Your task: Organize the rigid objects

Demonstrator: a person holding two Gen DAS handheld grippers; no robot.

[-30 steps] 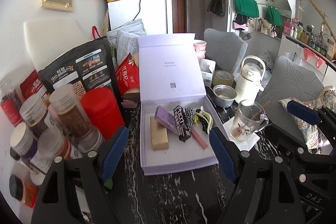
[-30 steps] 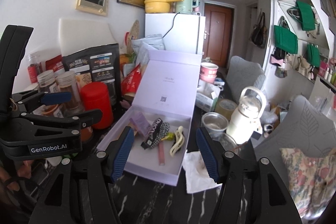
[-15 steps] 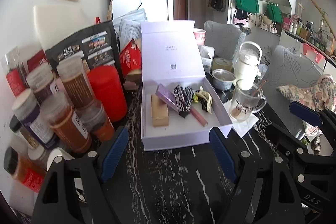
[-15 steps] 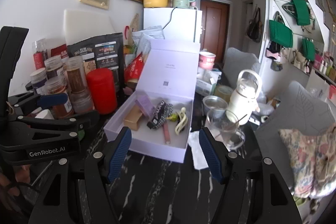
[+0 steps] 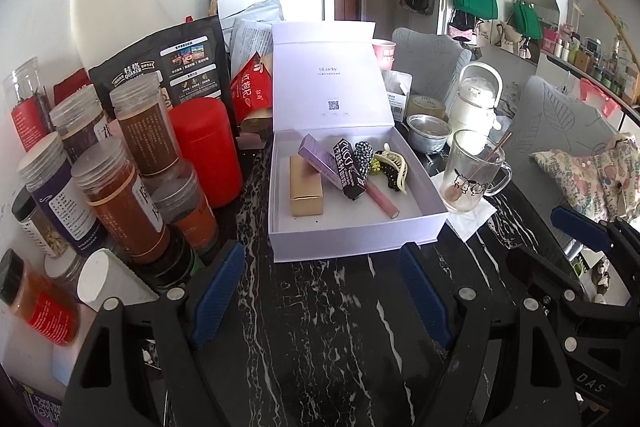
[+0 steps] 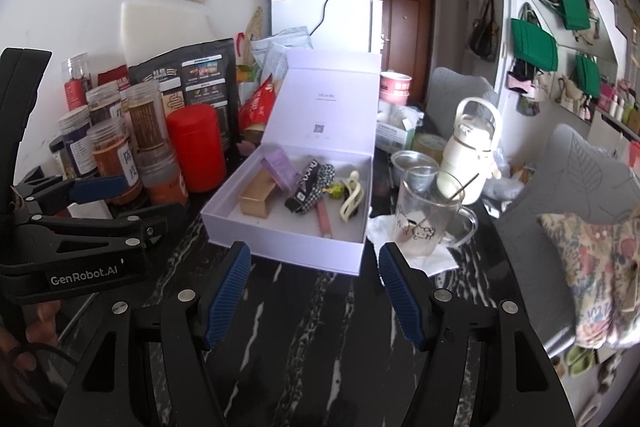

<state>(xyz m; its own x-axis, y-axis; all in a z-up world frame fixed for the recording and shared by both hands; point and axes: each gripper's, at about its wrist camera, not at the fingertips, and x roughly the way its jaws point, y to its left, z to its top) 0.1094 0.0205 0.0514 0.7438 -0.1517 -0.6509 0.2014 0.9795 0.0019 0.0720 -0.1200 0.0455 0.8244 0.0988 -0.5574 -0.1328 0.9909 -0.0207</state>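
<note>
An open lilac box [image 5: 352, 231] [image 6: 280, 247] stands on the black marble table, lid upright. Inside lie a gold carton [image 5: 306, 187] [image 6: 258, 197], a purple carton [image 5: 318, 157] [image 6: 280, 169], a black tube [image 5: 349, 169] [image 6: 305, 193], a pink stick [image 5: 380, 197] [image 6: 323, 221], a checked scrunchie [image 5: 363, 151] and a cream hair claw [image 5: 394, 167] [image 6: 351, 197]. My left gripper [image 5: 320, 287] is open and empty, in front of the box. My right gripper [image 6: 314, 283] is open and empty, in front of the box's right part. The left gripper also shows in the right wrist view [image 6: 100, 203].
Spice jars [image 5: 116, 195] and a red canister [image 5: 206, 151] crowd the left side. A glass mug [image 5: 472, 173] [image 6: 426, 215] on a napkin, a steel bowl [image 5: 428, 133] and a white kettle [image 5: 478, 99] stand right of the box. Bare marble [image 5: 320, 327] lies in front.
Both grippers have drawn back from the box and risen a little; the box looks farther away. More table and more jars show. Jaws stayed open.
</note>
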